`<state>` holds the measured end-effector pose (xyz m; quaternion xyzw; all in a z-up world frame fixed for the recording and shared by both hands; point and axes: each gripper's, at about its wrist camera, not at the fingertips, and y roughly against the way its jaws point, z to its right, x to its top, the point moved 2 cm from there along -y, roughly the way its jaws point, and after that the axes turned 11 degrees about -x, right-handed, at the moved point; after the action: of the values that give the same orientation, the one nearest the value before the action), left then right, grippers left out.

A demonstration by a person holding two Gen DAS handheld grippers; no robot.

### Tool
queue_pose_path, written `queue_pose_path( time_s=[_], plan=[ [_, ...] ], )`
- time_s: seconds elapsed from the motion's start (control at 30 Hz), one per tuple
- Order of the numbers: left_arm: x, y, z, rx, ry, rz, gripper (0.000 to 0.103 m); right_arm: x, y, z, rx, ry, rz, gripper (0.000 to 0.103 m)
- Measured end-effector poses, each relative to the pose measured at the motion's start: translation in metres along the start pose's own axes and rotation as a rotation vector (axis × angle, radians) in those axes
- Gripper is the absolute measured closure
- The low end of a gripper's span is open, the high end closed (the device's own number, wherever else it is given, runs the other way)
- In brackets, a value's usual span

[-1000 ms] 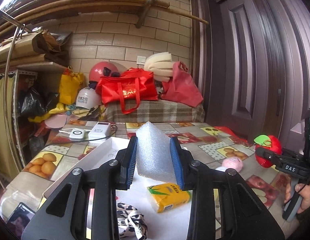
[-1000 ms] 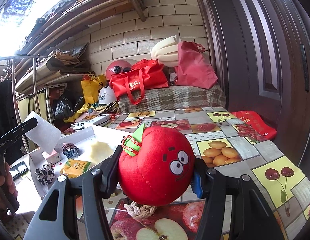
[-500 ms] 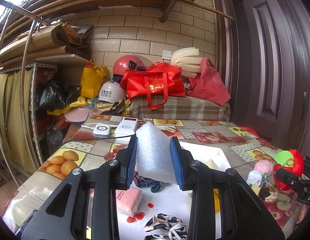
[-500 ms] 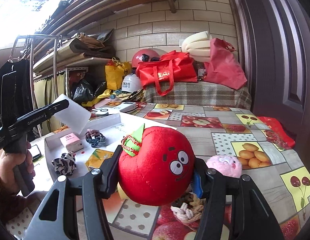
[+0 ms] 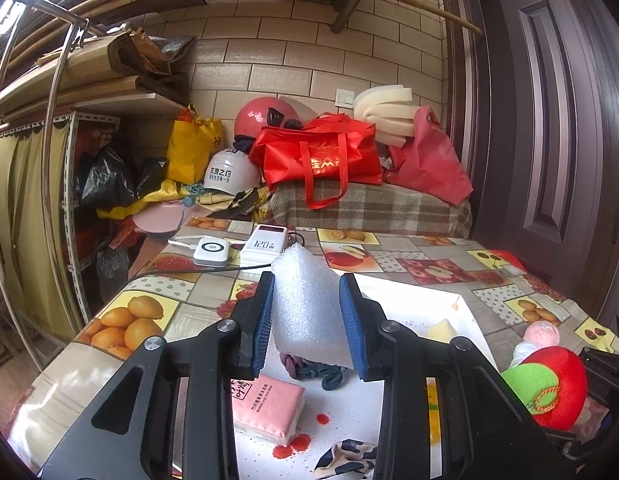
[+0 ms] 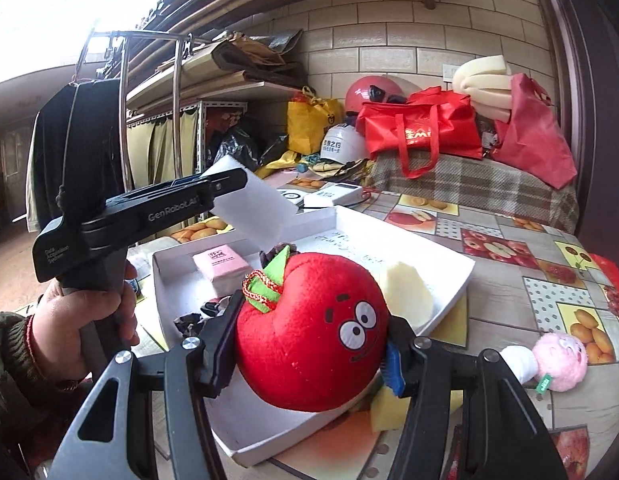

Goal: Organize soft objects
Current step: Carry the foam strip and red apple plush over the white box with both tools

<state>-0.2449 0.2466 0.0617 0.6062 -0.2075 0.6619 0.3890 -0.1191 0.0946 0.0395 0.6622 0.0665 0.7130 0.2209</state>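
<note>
My left gripper (image 5: pixel 308 322) is shut on a white foam piece (image 5: pixel 305 308) and holds it above the white tray (image 5: pixel 413 300). It also shows in the right wrist view (image 6: pixel 245 200) with the foam (image 6: pixel 255 210) over the tray's far left. My right gripper (image 6: pixel 309 354) is shut on a red plush apple (image 6: pixel 309 332) with a cartoon face, held over the tray's near edge (image 6: pixel 245 436). The apple also shows in the left wrist view (image 5: pixel 553 386). In the tray lie a pink tissue pack (image 5: pixel 267 408), a dark scrunchie (image 5: pixel 313 370), a patterned scrunchie (image 5: pixel 345 456) and a pale sponge (image 6: pixel 405 292).
A pink plush toy (image 6: pixel 559 354) lies on the fruit-print tablecloth (image 6: pixel 509 288) right of the tray. A power bank (image 5: pixel 265 245) and a white charger (image 5: pixel 210 251) sit at the table's far side. Bags and helmets (image 5: pixel 321 160) pile behind. A dark door (image 5: pixel 549 120) stands right.
My left gripper swung left with the foam and lowered over the tray. My right gripper moved left with the plush apple, from over the table to over the tray's near edge.
</note>
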Motion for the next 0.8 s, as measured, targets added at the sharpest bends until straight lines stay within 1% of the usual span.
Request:
queue_pose_path(
  time_s=[0.13, 0.27, 0.43, 0.53, 0.67, 0.73, 0.8],
  plan=[
    [0.001, -0.002, 0.002, -0.009, -0.004, -0.003, 0.071, -0.001, -0.011, -0.007, 0.041, 0.017, -0.050, 0.045],
    [0.001, -0.001, 0.003, -0.017, -0.008, -0.001, 0.071, -0.003, -0.024, -0.008, 0.073, 0.007, -0.120, 0.045],
    [0.001, -0.002, 0.001, -0.017, 0.010, -0.008, 0.071, -0.005, -0.044, -0.011, 0.076, 0.004, -0.203, 0.045],
    [0.000, -0.004, -0.001, -0.012, 0.020, -0.017, 0.071, -0.003, -0.056, -0.013, 0.044, 0.025, -0.228, 0.045],
    [-0.002, -0.007, -0.009, -0.004, 0.053, -0.035, 0.071, 0.008, -0.073, -0.010, -0.074, 0.087, -0.183, 0.045],
    [-0.004, -0.009, -0.012, -0.003, 0.073, -0.047, 0.071, 0.013, -0.082, -0.002, -0.116, 0.073, -0.173, 0.045],
    [-0.006, -0.011, -0.014, -0.003, 0.077, -0.060, 0.071, 0.017, -0.086, 0.005, -0.133, 0.039, -0.168, 0.045]
  ],
)
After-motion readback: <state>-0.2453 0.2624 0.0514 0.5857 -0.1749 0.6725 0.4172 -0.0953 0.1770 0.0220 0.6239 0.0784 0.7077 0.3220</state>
